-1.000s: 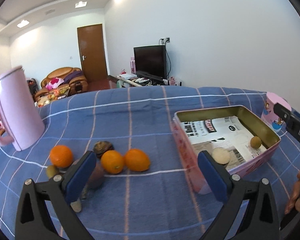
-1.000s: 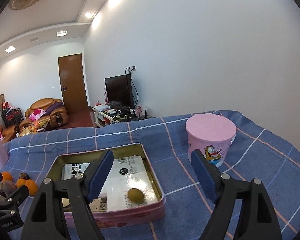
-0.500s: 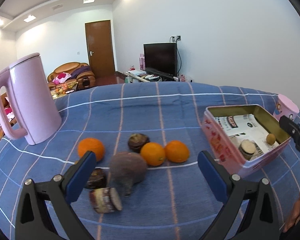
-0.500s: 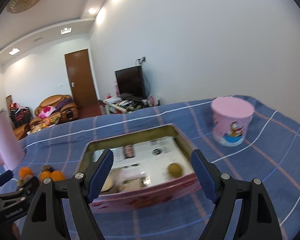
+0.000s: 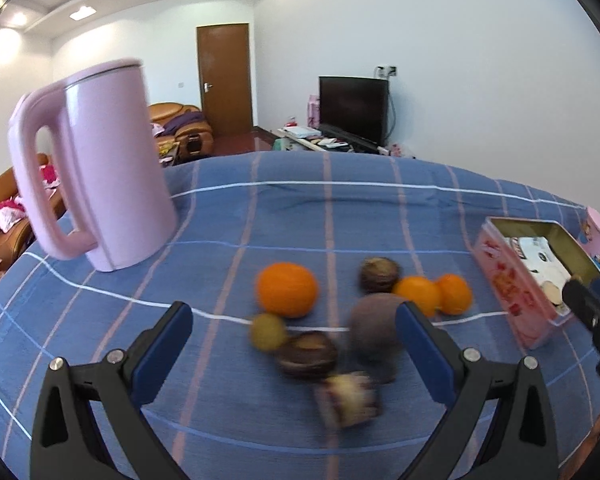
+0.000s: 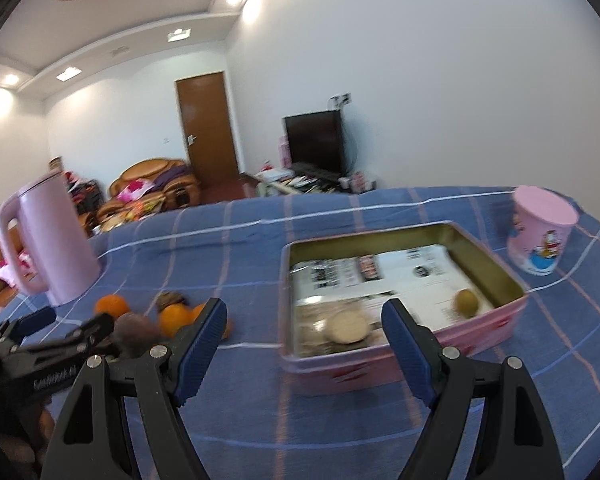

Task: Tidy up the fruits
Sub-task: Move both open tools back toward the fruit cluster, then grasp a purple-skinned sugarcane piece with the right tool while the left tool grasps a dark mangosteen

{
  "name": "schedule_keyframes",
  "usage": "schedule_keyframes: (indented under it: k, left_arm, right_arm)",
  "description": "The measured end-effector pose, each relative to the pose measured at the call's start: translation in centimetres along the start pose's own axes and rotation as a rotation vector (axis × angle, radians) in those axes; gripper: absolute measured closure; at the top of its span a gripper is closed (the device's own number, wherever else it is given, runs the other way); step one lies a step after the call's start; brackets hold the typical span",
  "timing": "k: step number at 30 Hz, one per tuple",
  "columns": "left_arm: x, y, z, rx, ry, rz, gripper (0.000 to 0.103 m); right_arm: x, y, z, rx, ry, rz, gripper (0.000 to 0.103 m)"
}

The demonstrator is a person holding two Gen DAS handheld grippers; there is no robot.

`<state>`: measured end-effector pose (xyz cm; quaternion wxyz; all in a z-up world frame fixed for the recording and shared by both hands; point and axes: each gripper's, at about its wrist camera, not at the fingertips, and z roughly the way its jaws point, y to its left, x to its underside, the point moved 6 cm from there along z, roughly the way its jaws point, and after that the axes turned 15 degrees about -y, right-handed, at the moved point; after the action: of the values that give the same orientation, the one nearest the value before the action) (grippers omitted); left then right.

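Observation:
In the left wrist view my left gripper (image 5: 294,330) is open and empty over a blurred cluster of fruit on the blue checked cloth: a large orange (image 5: 287,289), two smaller oranges (image 5: 418,295), a small green fruit (image 5: 268,331), a dark round fruit (image 5: 376,330) and brown cut pieces (image 5: 307,354). The pink tin tray (image 5: 516,300) sits at the right. In the right wrist view my right gripper (image 6: 304,330) is open and empty in front of the tray (image 6: 496,318), which holds a small green fruit (image 6: 466,302) and a pale round slice (image 6: 347,327).
A tall pink kettle (image 5: 104,168) stands at the back left of the table. A pink cartoon cup (image 6: 542,230) stands behind the tray at the right. The left gripper's body (image 6: 56,356) shows at the lower left of the right wrist view.
Both grippers have swung left. The fruit cluster now sits between the left gripper's fingers and the tray has slid to the right edge of its view. Both grippers stay open.

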<state>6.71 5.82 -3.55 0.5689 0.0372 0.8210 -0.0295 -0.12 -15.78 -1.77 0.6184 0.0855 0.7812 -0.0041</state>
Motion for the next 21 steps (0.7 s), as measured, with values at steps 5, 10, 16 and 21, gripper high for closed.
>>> schedule_keyframes:
  k: [5, 10, 16, 21]
  left_arm:
    - [-0.4, 4.9, 0.6, -0.067, 0.007, -0.076, 0.0]
    - [-0.4, 8.6, 1.1, -0.124, 0.011, -0.15, 0.0]
    - [0.1, 9.5, 1.7, -0.135, 0.036, -0.171, 0.0]
    - [0.1, 9.2, 1.6, -0.11, 0.043, -0.154, 0.0]
  right_arm:
    - [1.4, 4.1, 0.6, -0.095, 0.072, -0.053, 0.022]
    - [3.3, 9.1, 1.3, -0.219, 0.166, -0.091, 0.022]
    - [6.2, 15.0, 2.4, -0.343, 0.309, -0.17, 0.047]
    - [7.1, 16.8, 3.4, -0.363, 0.365, -0.165, 0.052]
